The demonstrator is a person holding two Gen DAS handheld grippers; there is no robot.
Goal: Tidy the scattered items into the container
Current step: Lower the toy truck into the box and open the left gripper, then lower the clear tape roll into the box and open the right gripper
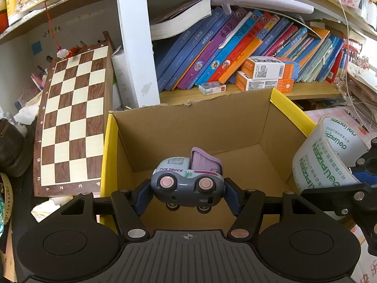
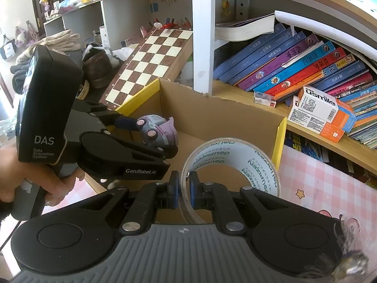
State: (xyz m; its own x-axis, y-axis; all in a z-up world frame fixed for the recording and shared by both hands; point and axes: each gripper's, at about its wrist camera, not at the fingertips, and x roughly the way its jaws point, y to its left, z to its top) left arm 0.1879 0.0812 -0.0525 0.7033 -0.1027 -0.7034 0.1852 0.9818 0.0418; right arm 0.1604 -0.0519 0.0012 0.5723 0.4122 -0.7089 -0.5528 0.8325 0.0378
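Note:
My left gripper (image 1: 187,194) is shut on a grey and purple toy truck (image 1: 187,180) and holds it above the open cardboard box (image 1: 188,122) with yellow flap edges. The truck (image 2: 157,129) and left gripper (image 2: 141,129) also show in the right wrist view, over the box's (image 2: 223,118) left side. My right gripper (image 2: 183,192) is shut on the wall of a clear tape roll (image 2: 235,162) with green print, held over the box's right part. The roll (image 1: 327,160) shows at the right in the left wrist view. The box floor looks bare.
A chessboard (image 1: 70,122) leans left of the box. A shelf behind holds slanted books (image 1: 235,49) and small orange-white cartons (image 1: 266,75). A pink checked table cover (image 2: 325,188) lies right of the box. Clothes and a brown shoe (image 2: 99,68) are at the left.

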